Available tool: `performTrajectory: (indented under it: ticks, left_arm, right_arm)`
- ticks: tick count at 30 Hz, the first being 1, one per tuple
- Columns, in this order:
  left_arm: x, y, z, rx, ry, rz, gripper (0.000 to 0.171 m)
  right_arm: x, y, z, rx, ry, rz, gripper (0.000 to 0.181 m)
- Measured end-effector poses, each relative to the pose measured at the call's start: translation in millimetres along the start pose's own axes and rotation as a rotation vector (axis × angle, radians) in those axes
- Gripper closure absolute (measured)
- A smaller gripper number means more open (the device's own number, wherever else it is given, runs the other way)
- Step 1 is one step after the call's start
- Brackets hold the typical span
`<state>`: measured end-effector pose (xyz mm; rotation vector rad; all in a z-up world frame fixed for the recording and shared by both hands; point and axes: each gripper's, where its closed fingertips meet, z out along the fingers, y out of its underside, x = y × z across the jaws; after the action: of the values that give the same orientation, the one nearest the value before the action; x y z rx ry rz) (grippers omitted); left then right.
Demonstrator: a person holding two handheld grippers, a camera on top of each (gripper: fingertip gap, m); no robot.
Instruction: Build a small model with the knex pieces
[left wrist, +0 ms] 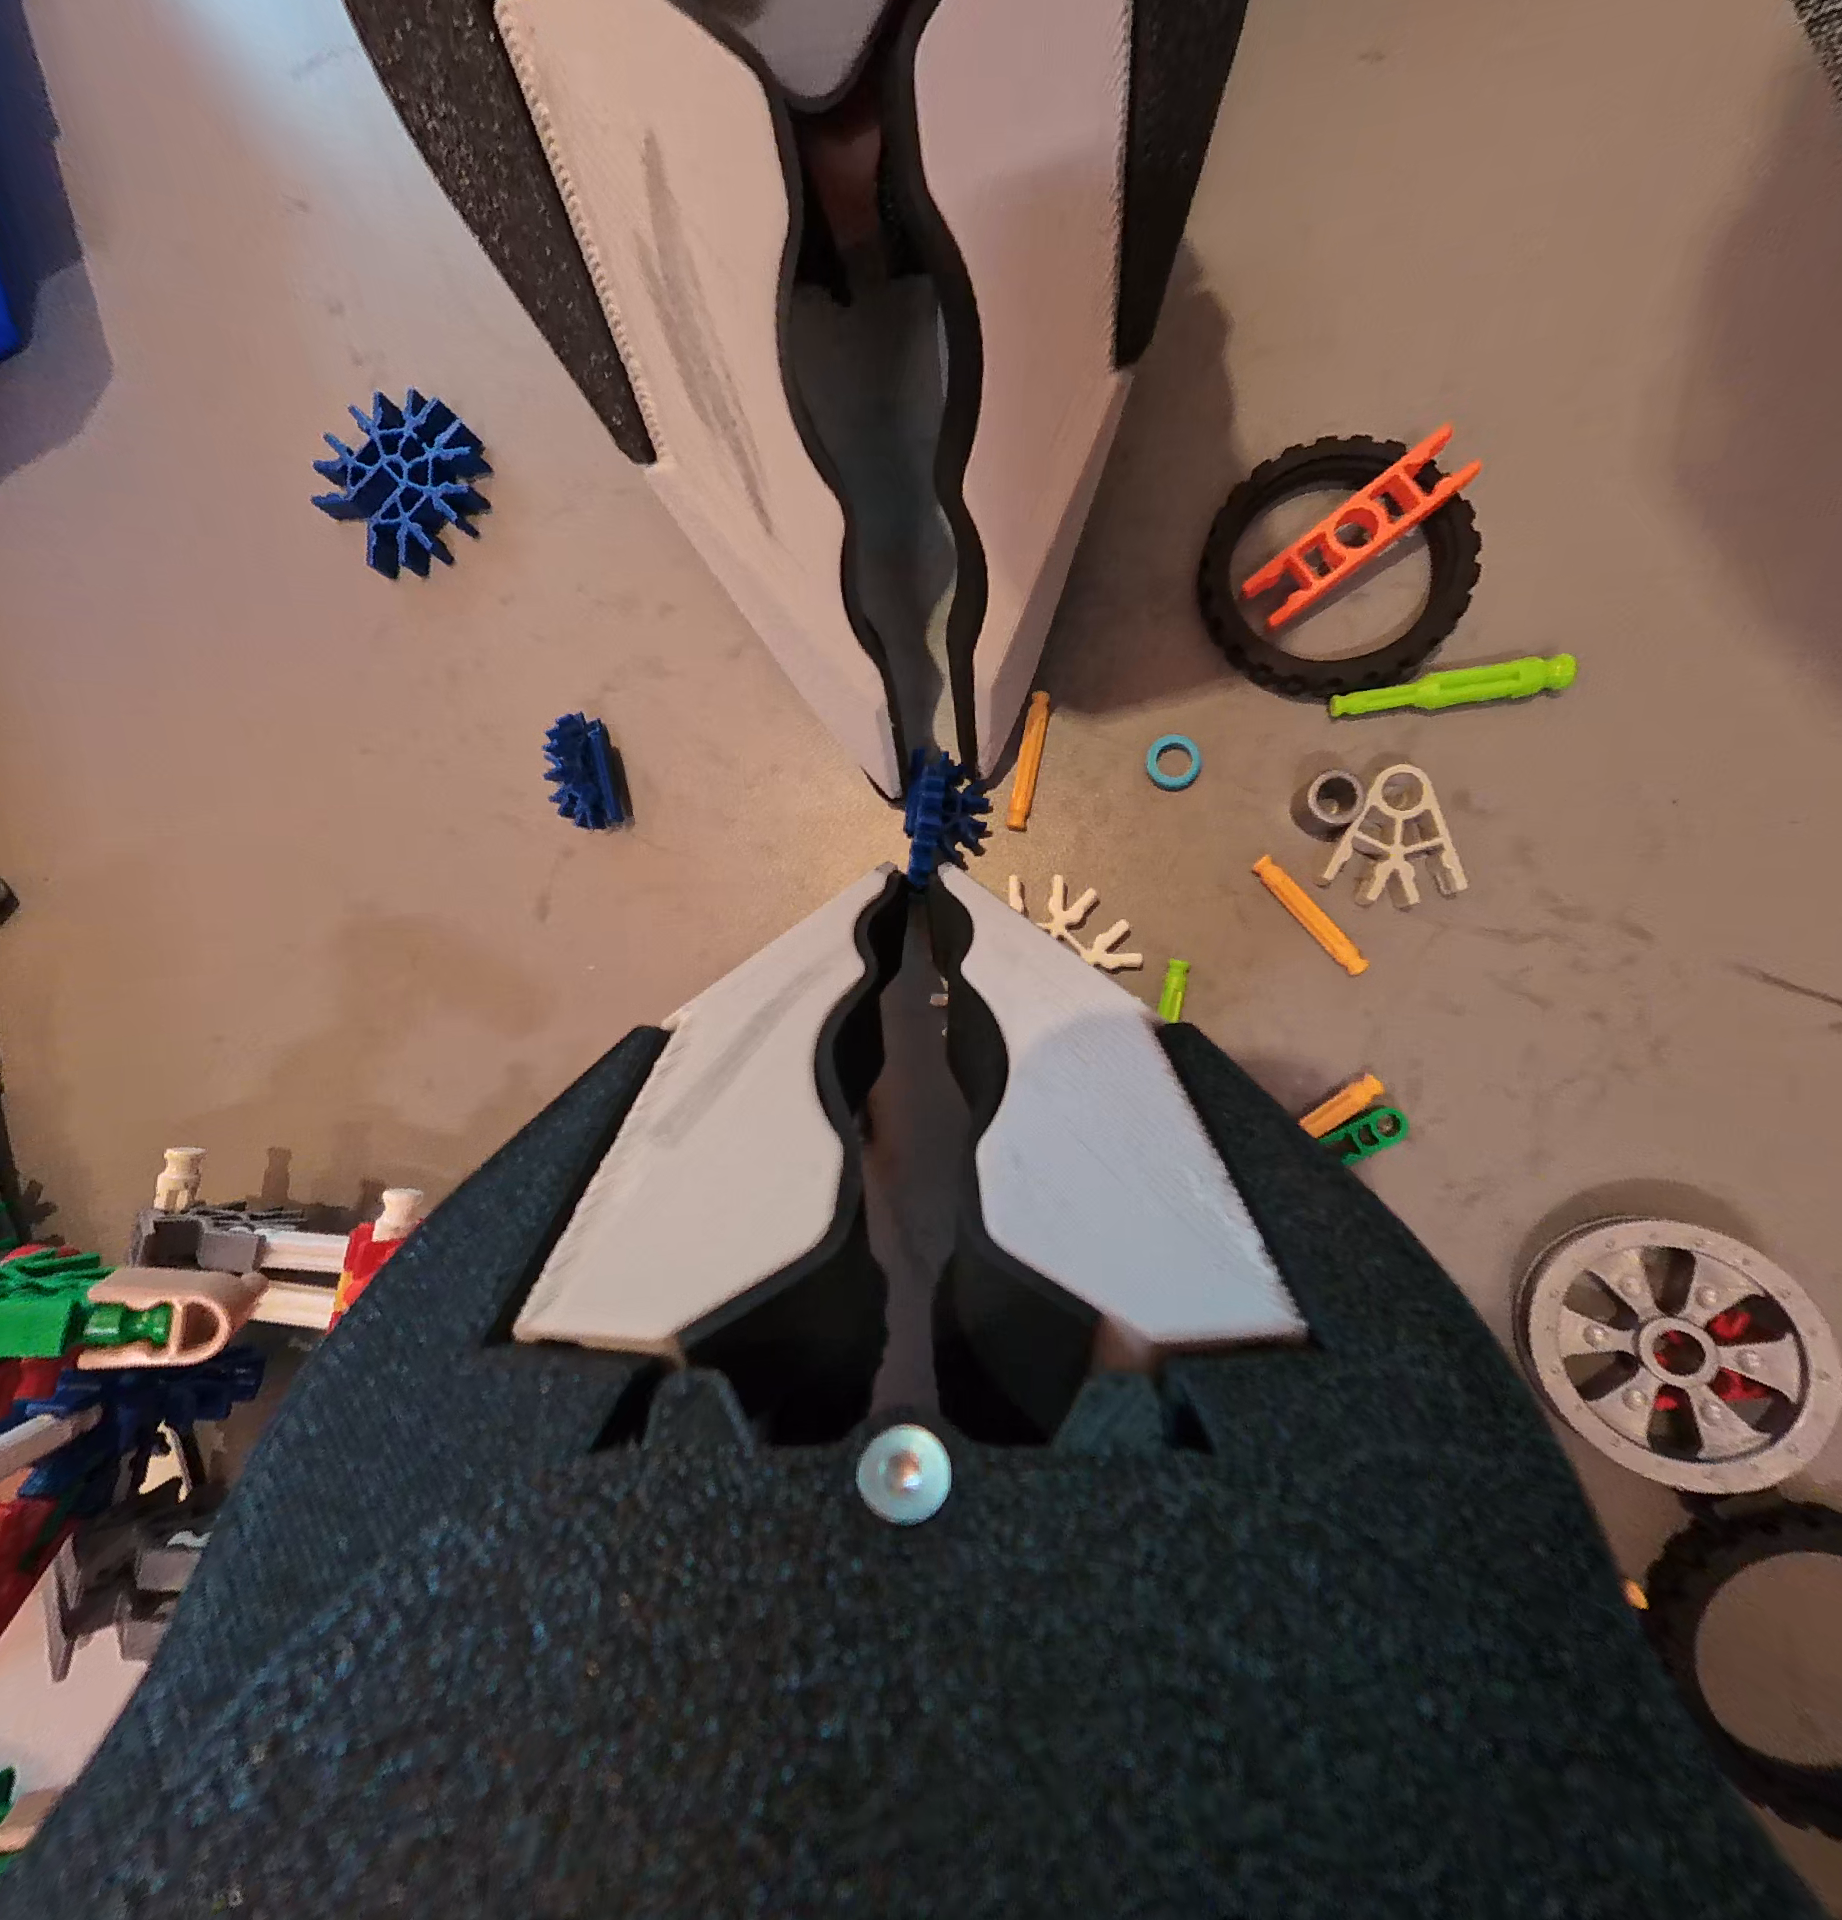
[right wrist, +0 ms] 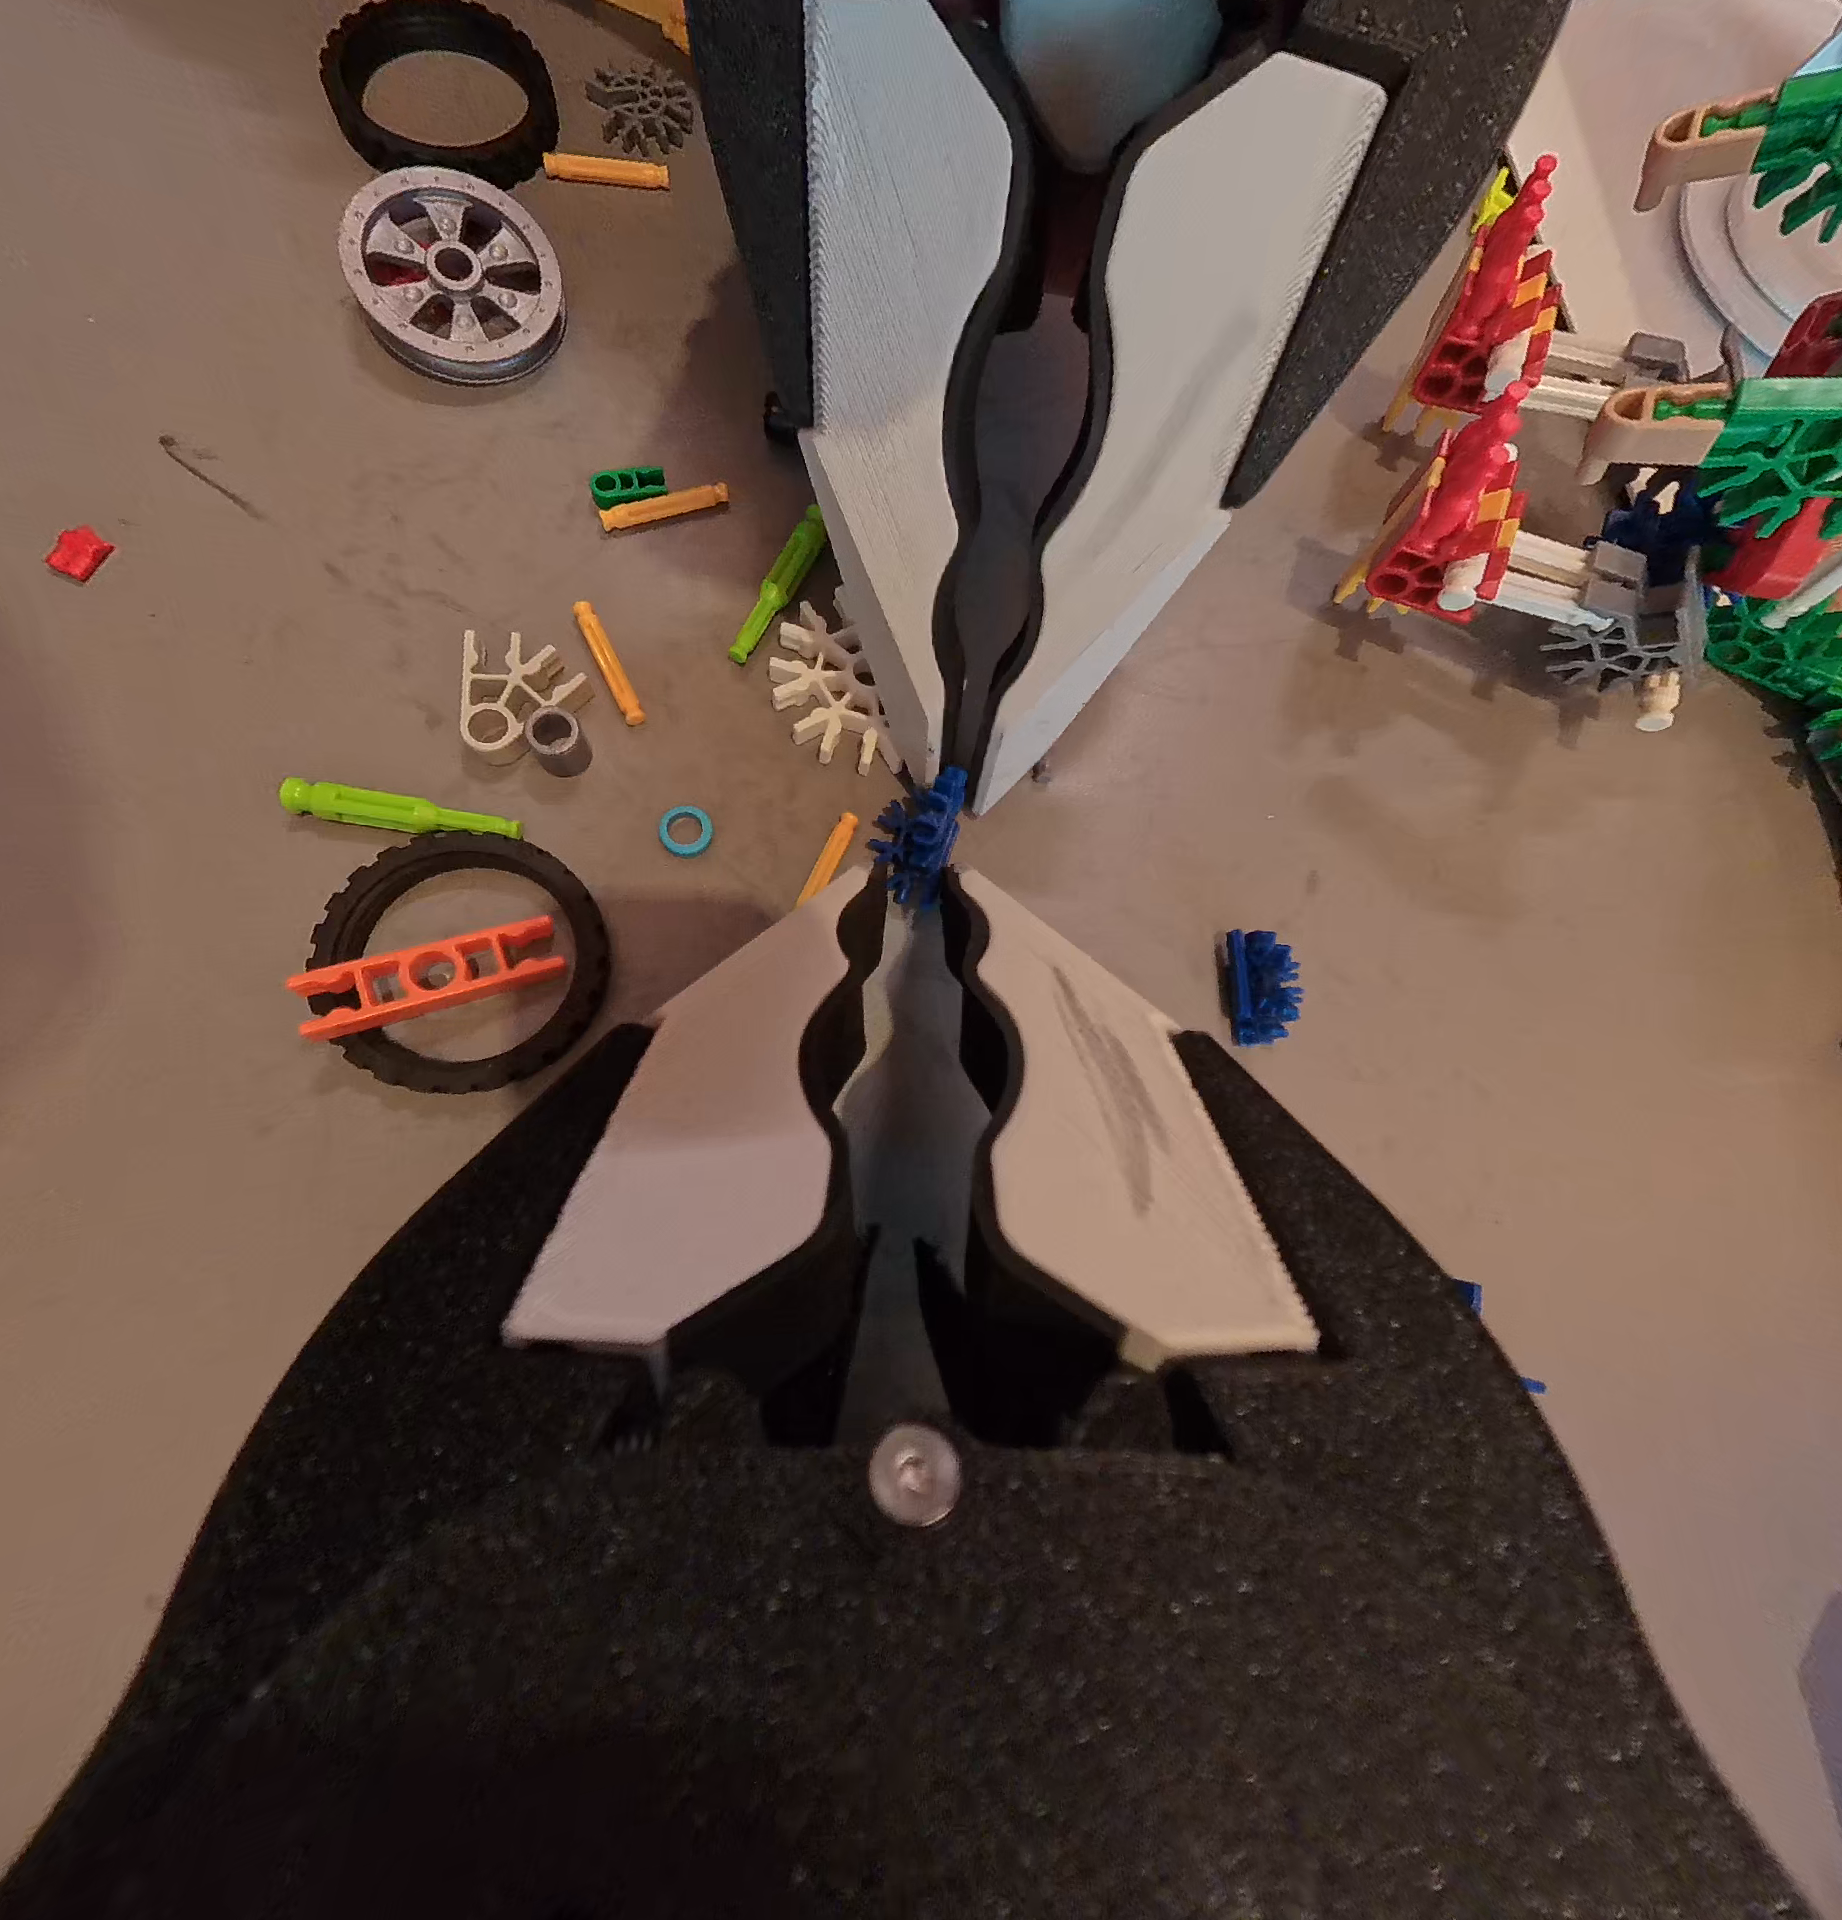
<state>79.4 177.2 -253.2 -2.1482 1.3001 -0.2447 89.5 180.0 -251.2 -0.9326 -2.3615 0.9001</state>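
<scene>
My left gripper [left wrist: 915,883] and my right gripper [left wrist: 932,764] meet tip to tip above the grey table. Both are shut on a small blue toothed connector [left wrist: 943,816] held between them. I cannot tell whether it is one piece or two pressed together. In the right wrist view, my right gripper [right wrist: 922,883] grips the blue connector [right wrist: 917,831] from below and my left gripper [right wrist: 958,774] grips it from above. A yellow rod [left wrist: 1029,758] lies on the table just beside the tips.
Loose parts lie about: a blue snowflake connector [left wrist: 403,483], a blue half connector [left wrist: 584,771], a tyre [left wrist: 1249,634] with an orange connector [left wrist: 1353,530], a green rod [left wrist: 1452,686], a silver wheel hub [left wrist: 1681,1356], a white connector [right wrist: 829,691]. A built red-and-green model [right wrist: 1675,468] stands at one side. The grippers are tip to tip, or close to it. It is some 8 cm from my right tips to the green rod [left wrist: 1452,686]. The right camera catches it too, in the right wrist view [right wrist: 399,808].
</scene>
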Motion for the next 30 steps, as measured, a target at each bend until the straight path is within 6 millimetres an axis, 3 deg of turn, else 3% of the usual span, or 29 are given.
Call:
performTrajectory:
  ticks: [30]
  left_arm:
    - [-2.2, -1.2, 1.4, -0.011, -0.013, -0.01, 0.171]
  right_arm:
    - [1.1, -0.8, 0.6, -0.009, 0.011, 0.01, 0.171]
